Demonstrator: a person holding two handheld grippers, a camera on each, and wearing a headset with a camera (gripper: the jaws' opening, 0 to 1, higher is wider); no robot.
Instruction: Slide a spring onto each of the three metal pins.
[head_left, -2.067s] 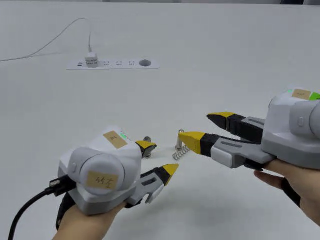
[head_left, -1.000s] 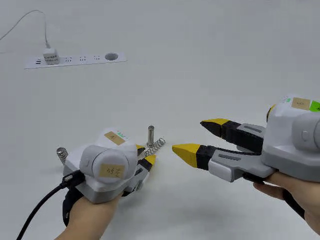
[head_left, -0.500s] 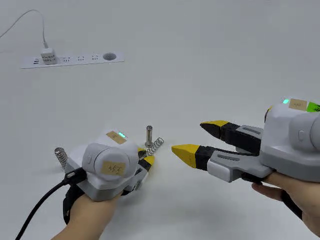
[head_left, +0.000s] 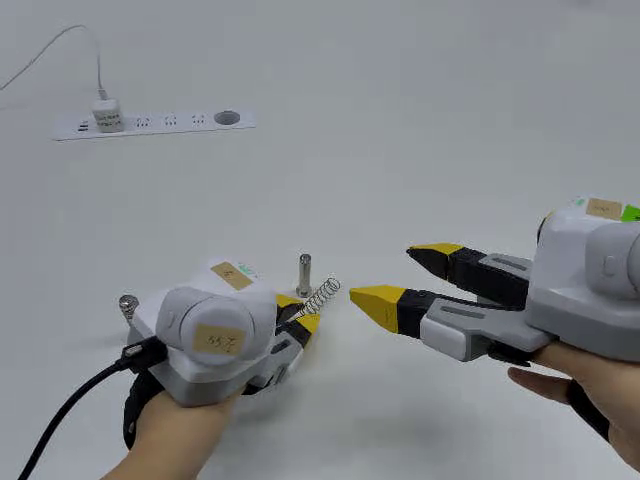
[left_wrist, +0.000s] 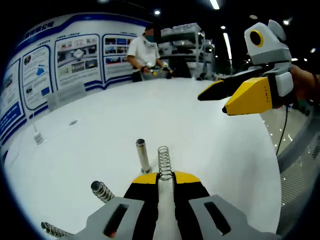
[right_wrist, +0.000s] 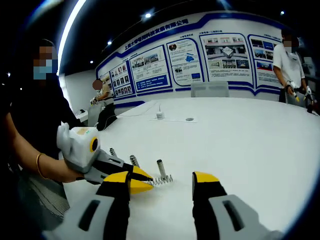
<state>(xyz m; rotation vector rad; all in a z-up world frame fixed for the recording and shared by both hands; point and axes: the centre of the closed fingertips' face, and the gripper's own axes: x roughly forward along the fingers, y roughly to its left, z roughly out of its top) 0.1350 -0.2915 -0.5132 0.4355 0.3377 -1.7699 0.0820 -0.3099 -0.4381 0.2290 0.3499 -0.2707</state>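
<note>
Spring (head_left: 322, 295) is pinched by one end between the yellow tips of my left claw (head_left: 300, 312), which is closed down narrow on it. The rest of the coil sticks out past the tips, tilted up and toward the right claw (head_left: 395, 273) in the head view. In the left gripper view I see the coil running straight out along the jaws. The bare pin (left_wrist: 142, 155) stands upright on the table (left_wrist: 210, 150) just beside it, to its left. Coil and pin look apart and not threaded, though I cannot tell for sure whether they touch anywhere.

Nearer the left claw's body, a second pin (left_wrist: 101, 190) already wears a spring. A third pin (left_wrist: 52, 230) at the bottom edge of that view looks coiled too, but it sits too near the edge for me to read well.

My right claw hovers above the table on the other side of the bare pin. Its jaws are spread wide with nothing between them, and the tips point toward the held spring, near it but not touching. A hand (head_left: 572, 375) grips that claw from below.

Far across the white table lies a power strip (head_left: 150, 122) with a white plug (head_left: 107, 112) in it. In the left gripper view a person (left_wrist: 145, 50) stands at the far end of the table, and the right gripper view shows a wall of posters (right_wrist: 200, 52) behind.
</note>
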